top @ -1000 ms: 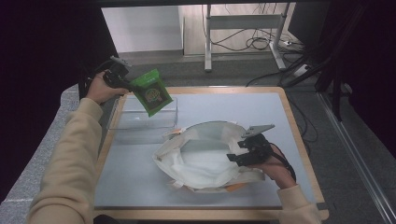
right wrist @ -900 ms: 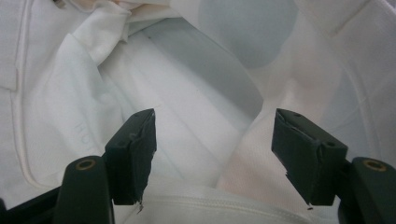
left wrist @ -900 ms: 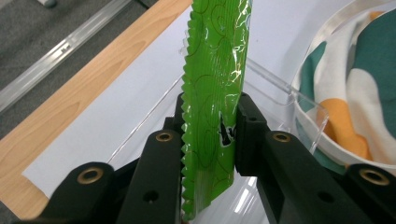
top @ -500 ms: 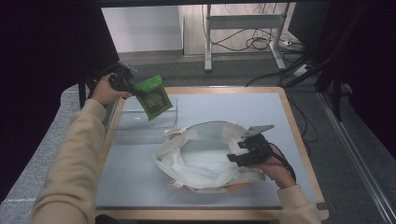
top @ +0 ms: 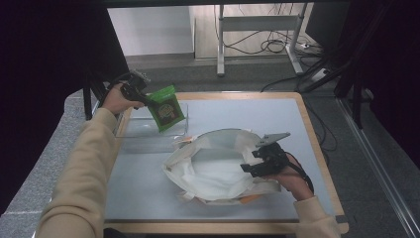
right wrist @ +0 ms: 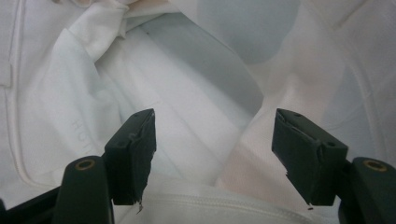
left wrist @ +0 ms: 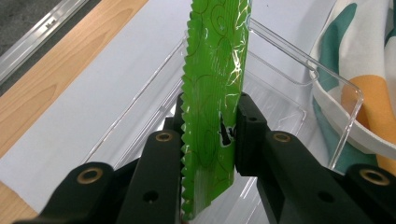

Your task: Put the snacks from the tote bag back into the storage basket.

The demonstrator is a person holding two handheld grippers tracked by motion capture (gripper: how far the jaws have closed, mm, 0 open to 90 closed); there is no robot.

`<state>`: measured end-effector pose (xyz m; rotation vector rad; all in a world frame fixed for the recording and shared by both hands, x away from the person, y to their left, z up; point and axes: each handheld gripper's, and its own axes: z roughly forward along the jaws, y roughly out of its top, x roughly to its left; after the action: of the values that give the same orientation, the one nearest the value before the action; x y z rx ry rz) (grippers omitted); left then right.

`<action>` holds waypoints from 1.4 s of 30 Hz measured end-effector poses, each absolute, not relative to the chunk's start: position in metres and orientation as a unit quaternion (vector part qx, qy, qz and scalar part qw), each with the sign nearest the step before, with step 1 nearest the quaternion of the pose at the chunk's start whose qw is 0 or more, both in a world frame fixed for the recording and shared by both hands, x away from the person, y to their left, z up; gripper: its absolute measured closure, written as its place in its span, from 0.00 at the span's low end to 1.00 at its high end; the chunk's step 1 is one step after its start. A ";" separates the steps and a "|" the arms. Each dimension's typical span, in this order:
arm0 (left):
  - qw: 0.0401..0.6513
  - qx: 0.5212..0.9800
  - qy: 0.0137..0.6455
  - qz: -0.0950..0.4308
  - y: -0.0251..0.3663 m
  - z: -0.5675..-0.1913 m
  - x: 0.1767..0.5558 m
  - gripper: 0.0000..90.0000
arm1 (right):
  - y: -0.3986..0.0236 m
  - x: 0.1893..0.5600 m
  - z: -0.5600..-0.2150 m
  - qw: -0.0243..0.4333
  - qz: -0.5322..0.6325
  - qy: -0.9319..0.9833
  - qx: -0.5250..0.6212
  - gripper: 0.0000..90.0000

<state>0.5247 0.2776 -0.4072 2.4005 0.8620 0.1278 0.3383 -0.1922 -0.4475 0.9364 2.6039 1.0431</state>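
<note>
Holding the green snack packet [top: 167, 107] up over the clear plastic tray [top: 132, 130] at the far left of the table, we have the left gripper [top: 148, 101] clamped on it; in the left gripper view the jaws are closed flat against both faces of the packet [left wrist: 212, 93], pinching it near its lower part beside the serrated edge, with the rest standing tall above the tray [left wrist: 299, 79]. The packet hangs clear of the tray floor and is well apart from the white cloth bag [top: 218, 168] lying mid-table. Our right gripper [top: 257, 161] sits at the bag's near right rim, its jaws spread wide with only folds of white fabric [right wrist: 196, 107] between and beyond them, nothing pinched (whether a pad brushes the cloth we cannot tell). The bag mouth gapes toward the far side, a pale hollow showing inside. We judge the step in hand to be the carry: packet lifted out of the tray, bound for the bag. Next move calls for swinging the left gripper rightward and toward us, bringing the packet over the opening, lowering it past the rim, and only then releasing. Right gripper should keep the mouth propped open, or nip the rim if it sags.
</note>
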 end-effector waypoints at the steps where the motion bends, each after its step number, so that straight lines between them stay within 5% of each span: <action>1: 0.289 0.900 0.322 0.048 0.277 -0.408 0.525 0.83 | -0.192 0.338 -0.448 0.092 0.351 0.877 0.315 0.34; 29: 0.288 0.894 0.336 0.068 0.258 -0.423 0.542 0.80 | -0.193 0.339 -0.449 0.091 0.349 0.878 0.316 0.34; 42: 0.321 0.871 0.352 0.120 0.256 -0.416 0.545 0.65 | -0.193 0.340 -0.450 0.090 0.347 0.878 0.317 0.34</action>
<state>0.5446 0.2561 -0.4156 2.2872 0.9254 0.3143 0.3397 -0.1934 -0.4496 0.9427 2.6110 1.0331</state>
